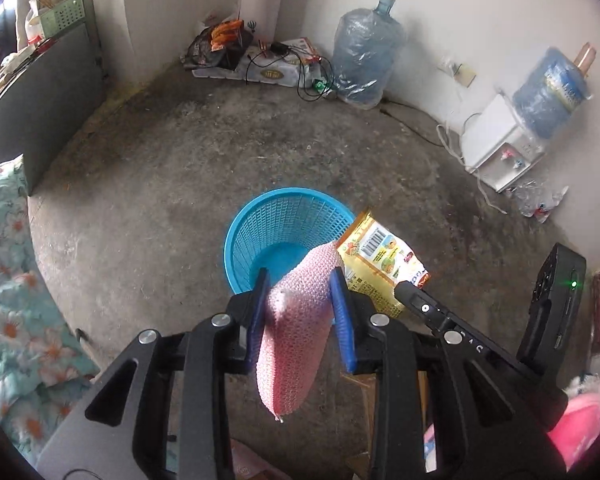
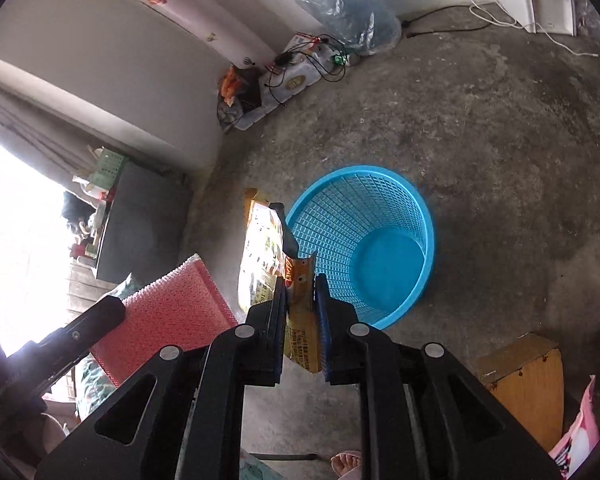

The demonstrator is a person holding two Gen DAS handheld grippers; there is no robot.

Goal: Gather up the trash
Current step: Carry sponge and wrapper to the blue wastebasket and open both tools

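Note:
A blue mesh waste basket (image 1: 284, 224) stands on the concrete floor; it also shows in the right wrist view (image 2: 364, 240) and looks empty inside. My left gripper (image 1: 302, 280) is shut on a pink foam net sleeve (image 1: 296, 320), held just above the basket's near rim. The sleeve also shows in the right wrist view (image 2: 168, 308). My right gripper (image 2: 300, 284) is shut on a yellow snack wrapper (image 2: 260, 248), beside the basket's left rim. The wrapper shows in the left wrist view (image 1: 380, 256), at the basket's right edge, with the right gripper (image 1: 416, 300) behind it.
A black cabinet (image 1: 48, 100) stands at the left. A water jug (image 1: 364, 56), a white dispenser (image 1: 504, 144) and boxes with cables (image 1: 268, 60) line the far wall. A floral blanket (image 1: 16, 304) lies at the left, a cardboard box (image 2: 528, 376) at the right.

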